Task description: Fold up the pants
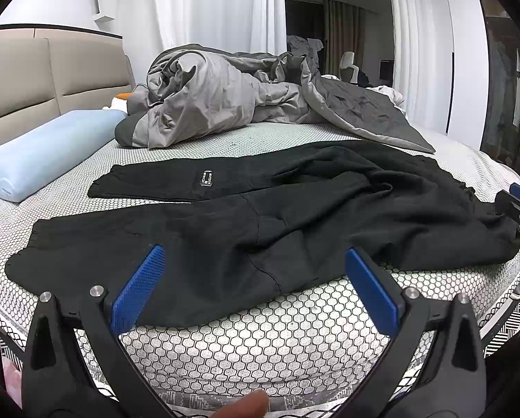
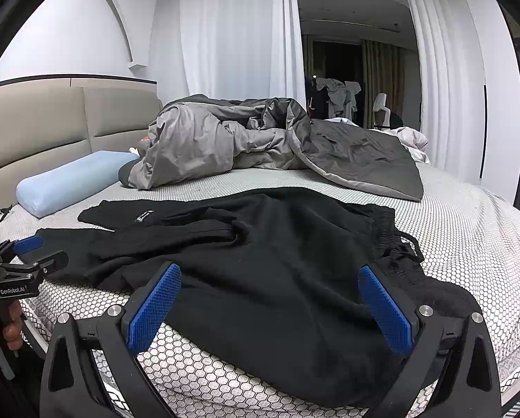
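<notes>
Since the pants (image 1: 260,216) lie lengthwise across the bed (image 1: 260,341), cuffs ahead of the left claw (image 1: 256,278), waistband ahead of the right claw (image 2: 270,299); both wide open, empty.

A crumpled grey duvet (image 1: 225,97) lies beside a pale blue pillow (image 1: 47,146), perhaps touching.
</notes>
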